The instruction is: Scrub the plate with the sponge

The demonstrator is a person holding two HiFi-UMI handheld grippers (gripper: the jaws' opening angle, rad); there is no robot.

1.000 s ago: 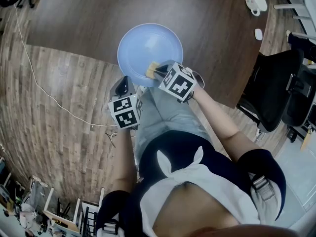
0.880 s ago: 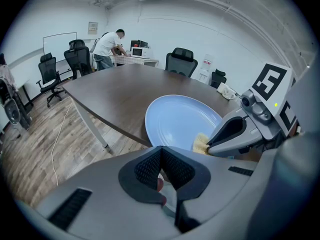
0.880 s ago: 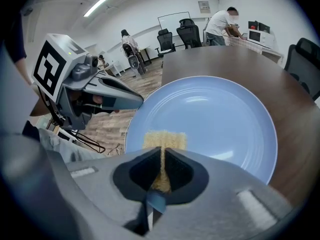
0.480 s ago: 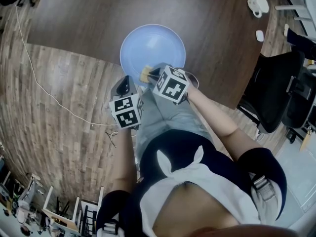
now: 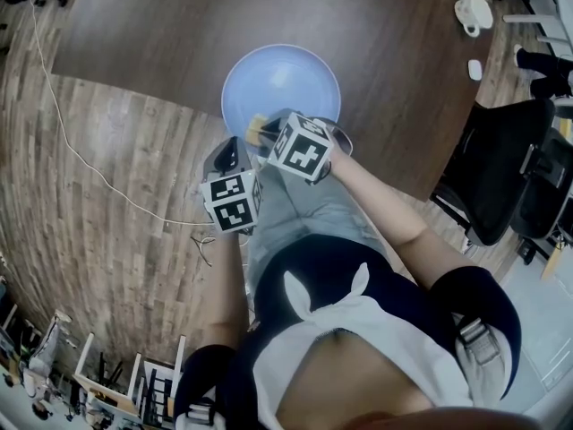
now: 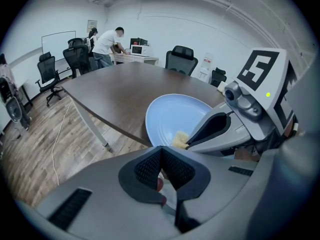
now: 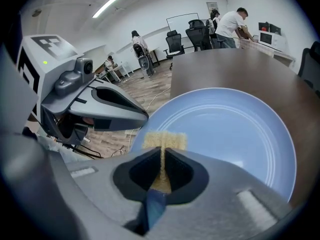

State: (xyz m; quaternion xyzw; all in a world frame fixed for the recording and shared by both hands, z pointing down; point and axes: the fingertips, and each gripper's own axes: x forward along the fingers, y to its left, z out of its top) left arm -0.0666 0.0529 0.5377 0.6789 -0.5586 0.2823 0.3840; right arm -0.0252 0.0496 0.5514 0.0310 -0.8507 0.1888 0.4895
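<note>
Yellow coarse sponge (image 7: 165,140) pinched in right gripper (image 7: 161,153), against round blue plate (image 7: 225,129)

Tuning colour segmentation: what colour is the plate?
Plain pale blue plate, no pattern; it shows best in the right gripper view.

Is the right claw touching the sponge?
Touching. In the right gripper view the right claw is shut on the sponge, with no gap.

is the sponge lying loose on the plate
No, the sponge is pinched between the jaws of the right claw, its free end over the near edge of the plate.
</note>
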